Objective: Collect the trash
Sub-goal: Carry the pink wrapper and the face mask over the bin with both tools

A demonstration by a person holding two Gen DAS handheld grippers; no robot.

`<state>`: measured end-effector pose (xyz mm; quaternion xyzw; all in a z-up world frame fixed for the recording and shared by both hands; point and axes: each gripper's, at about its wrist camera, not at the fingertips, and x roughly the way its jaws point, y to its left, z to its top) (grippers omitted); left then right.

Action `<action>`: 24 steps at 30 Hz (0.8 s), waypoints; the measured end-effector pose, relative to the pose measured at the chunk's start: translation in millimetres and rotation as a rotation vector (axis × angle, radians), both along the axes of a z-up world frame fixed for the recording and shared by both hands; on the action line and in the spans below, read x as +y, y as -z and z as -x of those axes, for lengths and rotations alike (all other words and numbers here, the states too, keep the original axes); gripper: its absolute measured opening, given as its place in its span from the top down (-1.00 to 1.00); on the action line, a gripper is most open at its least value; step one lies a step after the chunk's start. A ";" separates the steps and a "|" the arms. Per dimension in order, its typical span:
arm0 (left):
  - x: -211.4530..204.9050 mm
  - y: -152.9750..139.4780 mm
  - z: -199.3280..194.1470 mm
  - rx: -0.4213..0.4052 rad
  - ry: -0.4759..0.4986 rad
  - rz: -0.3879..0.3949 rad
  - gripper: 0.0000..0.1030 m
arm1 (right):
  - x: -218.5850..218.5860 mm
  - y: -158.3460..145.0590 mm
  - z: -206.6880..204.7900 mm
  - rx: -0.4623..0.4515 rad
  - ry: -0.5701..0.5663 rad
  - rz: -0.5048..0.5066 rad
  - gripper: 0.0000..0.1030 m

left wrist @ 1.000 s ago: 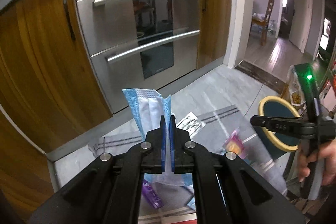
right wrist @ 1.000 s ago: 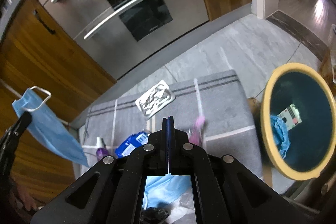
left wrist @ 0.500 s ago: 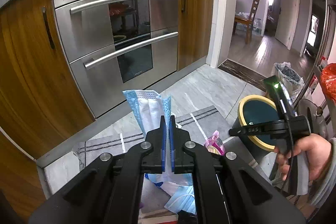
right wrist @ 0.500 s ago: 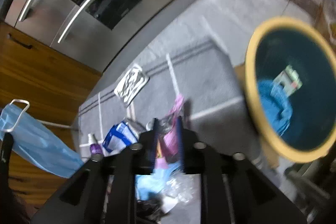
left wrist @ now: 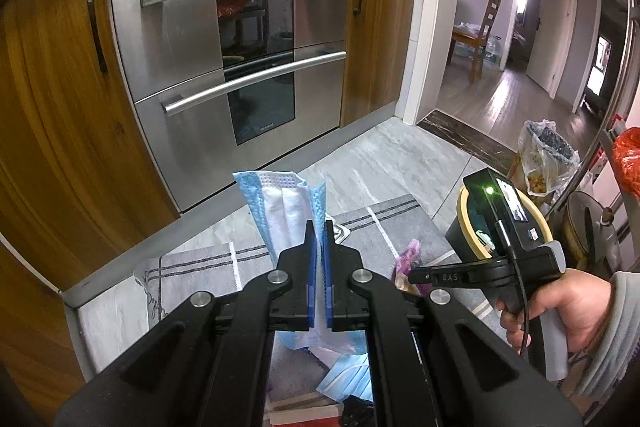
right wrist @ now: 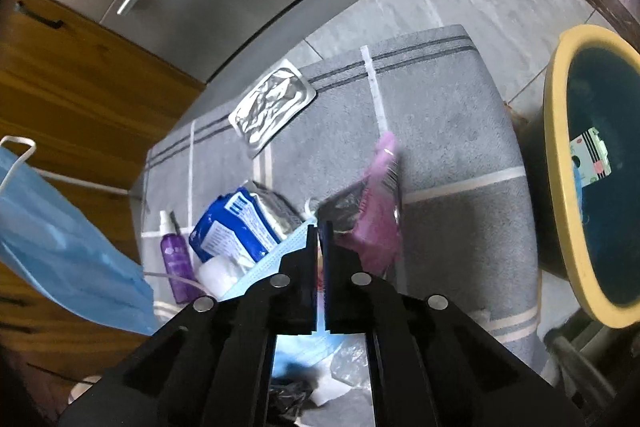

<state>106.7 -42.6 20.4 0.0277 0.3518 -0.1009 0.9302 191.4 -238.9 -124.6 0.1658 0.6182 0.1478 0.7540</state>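
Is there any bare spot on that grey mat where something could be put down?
Yes: the grey mat is bare between the silver foil pack and the yellow-rimmed bin. It is crowded by the blue packet, purple bottle and pink wrapper.

My left hand-held gripper [left wrist: 319,247] hides the bottom of the blue mask [left wrist: 280,203]. The pink wrapper [right wrist: 380,203] looks blurry. The yellow bin [right wrist: 560,163] runs off the picture's edge. I can't tell what my right hand-held gripper [right wrist: 319,239] pinches.
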 end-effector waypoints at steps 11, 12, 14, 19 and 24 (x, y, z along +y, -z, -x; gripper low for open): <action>-8.7 -7.6 6.5 -0.019 0.023 -0.001 0.95 | -22.4 -40.3 4.0 -0.109 0.054 -0.056 0.98; -10.7 -9.1 7.2 -0.023 0.028 -0.002 0.95 | -25.9 -46.2 4.8 -0.126 0.063 -0.063 0.98; -16.6 -12.9 7.7 -0.033 0.043 -0.006 0.95 | -31.4 -55.2 6.3 -0.156 0.069 -0.053 0.98; -43.9 -23.9 1.8 -0.059 0.107 -0.008 0.95 | -59.1 -81.4 12.1 -0.240 0.133 -0.035 0.98; -84.0 -35.3 -9.9 -0.080 0.195 -0.001 0.95 | -106.4 -97.0 17.2 -0.297 0.233 0.011 0.98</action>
